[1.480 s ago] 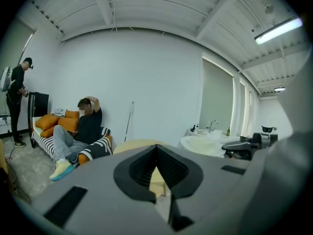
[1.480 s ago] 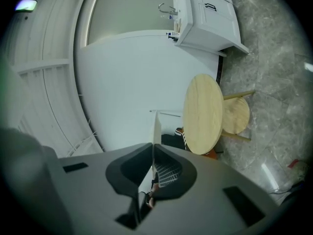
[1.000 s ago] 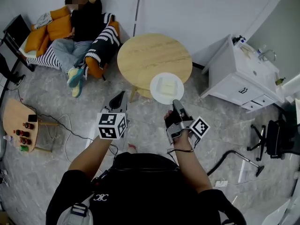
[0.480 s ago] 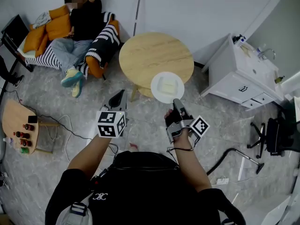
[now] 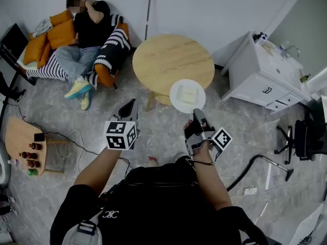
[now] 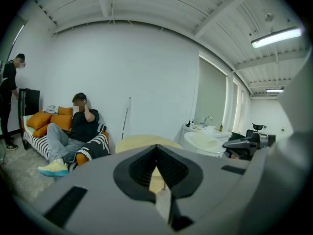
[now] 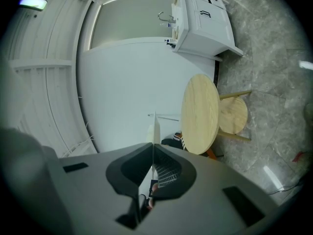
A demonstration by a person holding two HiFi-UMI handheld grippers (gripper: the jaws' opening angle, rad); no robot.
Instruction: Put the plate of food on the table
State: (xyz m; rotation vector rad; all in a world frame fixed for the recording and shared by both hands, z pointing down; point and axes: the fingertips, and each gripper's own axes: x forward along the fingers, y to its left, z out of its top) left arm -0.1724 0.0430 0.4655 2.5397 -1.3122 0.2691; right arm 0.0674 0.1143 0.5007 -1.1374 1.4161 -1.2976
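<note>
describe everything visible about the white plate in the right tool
The plate is round, white and smooth, with a pale yellow square of food at its centre. The right tool is shut on its near rim, holding it roughly level; the right gripper view shows it edge-on, a thin white line between the jaws. From the head view it overlaps the near edge of the round wooden table; contact cannot be told.
</note>
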